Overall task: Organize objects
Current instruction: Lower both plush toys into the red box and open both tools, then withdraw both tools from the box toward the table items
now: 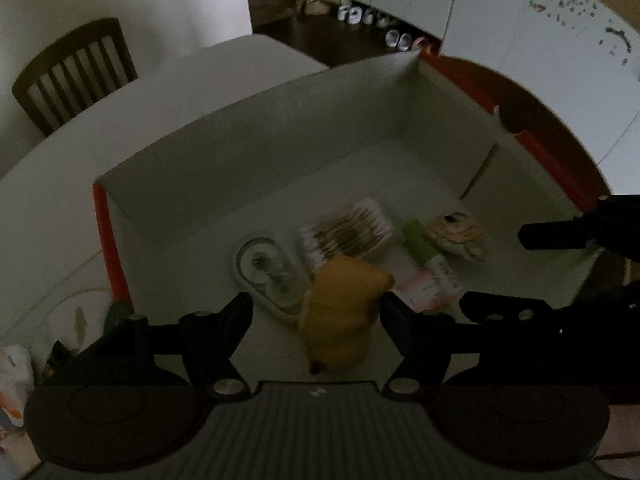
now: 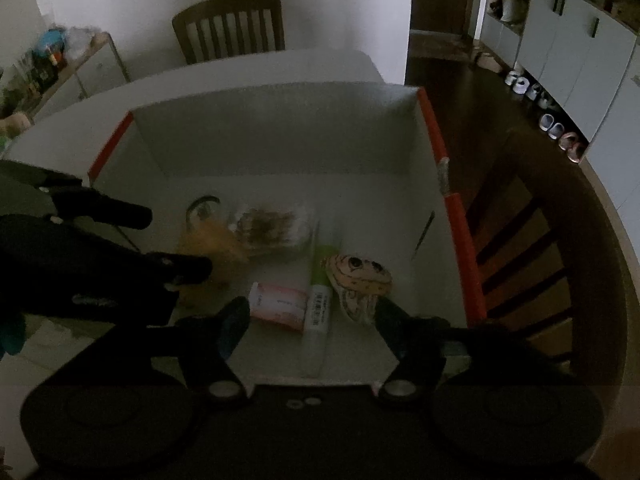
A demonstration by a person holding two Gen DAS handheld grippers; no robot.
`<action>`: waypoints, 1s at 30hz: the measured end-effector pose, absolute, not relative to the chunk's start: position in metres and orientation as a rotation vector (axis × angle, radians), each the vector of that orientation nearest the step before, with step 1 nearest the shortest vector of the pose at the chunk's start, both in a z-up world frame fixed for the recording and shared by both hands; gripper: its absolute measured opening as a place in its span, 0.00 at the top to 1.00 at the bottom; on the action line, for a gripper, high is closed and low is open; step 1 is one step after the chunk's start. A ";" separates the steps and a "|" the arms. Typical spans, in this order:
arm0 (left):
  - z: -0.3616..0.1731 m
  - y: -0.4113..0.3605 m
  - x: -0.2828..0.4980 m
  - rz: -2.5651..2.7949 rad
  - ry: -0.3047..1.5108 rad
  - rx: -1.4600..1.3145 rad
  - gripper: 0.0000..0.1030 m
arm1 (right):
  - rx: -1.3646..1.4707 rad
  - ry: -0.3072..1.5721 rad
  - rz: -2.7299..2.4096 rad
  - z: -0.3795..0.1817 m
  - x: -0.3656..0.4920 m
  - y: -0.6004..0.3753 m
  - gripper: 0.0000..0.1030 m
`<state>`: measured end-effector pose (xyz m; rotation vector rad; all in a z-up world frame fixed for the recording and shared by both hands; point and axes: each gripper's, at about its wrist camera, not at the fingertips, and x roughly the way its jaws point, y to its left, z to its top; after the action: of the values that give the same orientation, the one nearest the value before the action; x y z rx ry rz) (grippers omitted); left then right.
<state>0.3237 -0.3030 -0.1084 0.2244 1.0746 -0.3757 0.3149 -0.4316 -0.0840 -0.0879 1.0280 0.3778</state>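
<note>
A white cardboard box with red edges point(image 1: 248, 148) point(image 2: 280, 136) stands on the table. My left gripper point(image 1: 316, 312) is open above the box, with a yellow plush toy point(image 1: 344, 320) between its spread fingers, blurred; I cannot tell if it touches them. The plush also shows in the right wrist view point(image 2: 212, 248). My right gripper point(image 2: 312, 316) is open and empty over the box's near side. In the box lie a clear oval case point(image 1: 268, 276), a pack of cotton swabs point(image 1: 348, 232) point(image 2: 276, 228), a green-white tube point(image 2: 320, 292), a pink packet point(image 2: 280, 300) and a patterned cloth toy point(image 2: 356, 280).
A wooden chair point(image 1: 68, 76) point(image 2: 232, 28) stands behind the table. Another chair point(image 2: 540, 260) is close to the box's right side. White cabinets and shoes point(image 2: 556, 124) line the far right. Cluttered items point(image 1: 16, 376) lie at the table's left edge.
</note>
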 end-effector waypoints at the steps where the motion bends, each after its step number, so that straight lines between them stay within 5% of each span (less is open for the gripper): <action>1: -0.107 -0.302 0.321 -0.376 1.067 0.217 0.32 | -0.078 1.024 0.379 -0.082 0.314 -0.434 0.32; 24: -0.045 -0.216 0.262 -0.360 0.884 0.081 0.32 | 0.069 0.890 0.437 -0.022 0.262 -0.405 0.20; 30: -0.040 -0.185 0.249 -0.384 0.871 0.069 0.22 | 0.166 0.865 0.479 -0.017 0.246 -0.382 0.18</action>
<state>0.2495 -0.1855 -0.0396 0.0687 0.8709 -0.3836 0.2457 -0.3819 -0.0170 0.1659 0.8647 0.4791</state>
